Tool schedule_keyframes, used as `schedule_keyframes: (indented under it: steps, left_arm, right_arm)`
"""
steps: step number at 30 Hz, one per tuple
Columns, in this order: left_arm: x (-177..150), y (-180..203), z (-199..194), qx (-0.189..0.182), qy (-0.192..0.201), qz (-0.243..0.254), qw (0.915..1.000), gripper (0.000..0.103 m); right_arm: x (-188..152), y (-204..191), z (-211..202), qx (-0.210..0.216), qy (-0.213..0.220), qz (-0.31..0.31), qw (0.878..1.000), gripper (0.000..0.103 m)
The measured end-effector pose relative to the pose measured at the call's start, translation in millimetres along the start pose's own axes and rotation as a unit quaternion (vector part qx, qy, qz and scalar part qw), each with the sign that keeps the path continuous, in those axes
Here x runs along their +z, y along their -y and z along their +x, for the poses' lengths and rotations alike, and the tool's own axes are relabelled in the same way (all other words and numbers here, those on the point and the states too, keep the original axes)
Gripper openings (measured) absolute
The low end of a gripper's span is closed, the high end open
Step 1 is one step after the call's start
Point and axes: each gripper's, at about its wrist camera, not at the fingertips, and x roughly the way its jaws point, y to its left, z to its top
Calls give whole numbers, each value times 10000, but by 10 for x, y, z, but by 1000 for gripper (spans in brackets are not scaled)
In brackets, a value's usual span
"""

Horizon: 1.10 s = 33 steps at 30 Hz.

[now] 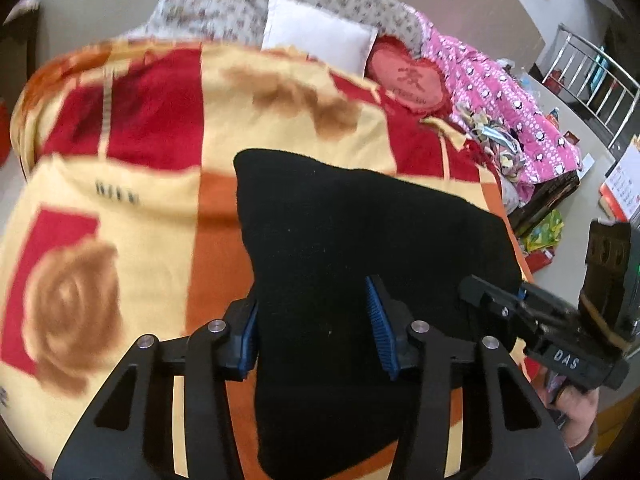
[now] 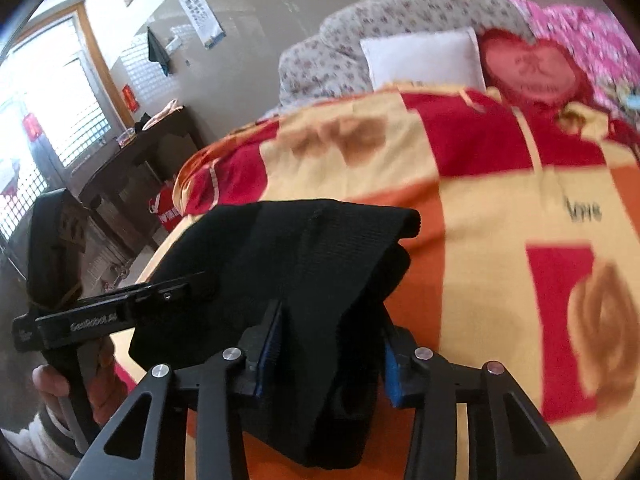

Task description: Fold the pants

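Observation:
The black pants [image 1: 352, 240] lie bunched on a red, yellow and orange blanket [image 1: 120, 208] on a bed. My left gripper [image 1: 316, 324] stands open with the black cloth between its blue pads [image 1: 378, 324]. My right gripper [image 2: 332, 348] is also open, its jaws on either side of a raised fold of the pants [image 2: 288, 264]. The right gripper shows at the right in the left wrist view [image 1: 532, 312], at the pants' edge. The left gripper shows at the left in the right wrist view [image 2: 120, 312], its tip at the cloth.
A white pillow [image 1: 320, 36], a red heart cushion [image 1: 408, 80], a floral quilt [image 1: 224, 4] and a pink quilt [image 1: 512, 96] lie at the bed's head. A dark wooden table [image 2: 136, 160] stands by the window. A metal rail [image 1: 592, 76] and floor clutter lie right of the bed.

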Motion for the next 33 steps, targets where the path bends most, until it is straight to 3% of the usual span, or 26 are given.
schedule_keyframes:
  steps: [6,12,14,18,23,28,30,33]
  left_arm:
    - [367,-82,88,265,292,-57,9992,47]
    - [417,-381,619,649,-322,-327,9968,49]
    - [390,-439,632,597,-298,-410,9969,56]
    - [418,-443,554,704,-274,-375,9964,56]
    - [461,-291,456,1101,-92,-125,9938,56]
    - [467,-153,494,1436,-4,198,9894,56]
    - [472,-139,548,1511,-47,239,9882,56]
    - [486,-140,627,1607,-73,282,9866,58]
  right_arm:
    - [481,8,268,-64,138,-202,9997,41]
    - [471,229,930,-597,-582,-183,9964,43]
    - [464,284,879,-443,-487,-79,9978,45]
    - [511,292,653,-697,-264,-104,9972,45]
    - [560,129,396,-222,-36,-173,9996,45]
    - [504,-137,434,23,-182,-452,9988,45]
    - [475,-165,490,-7,-237,-522,9984,45]
    - [433,-147,635,-398,-353,-605,9967,45]
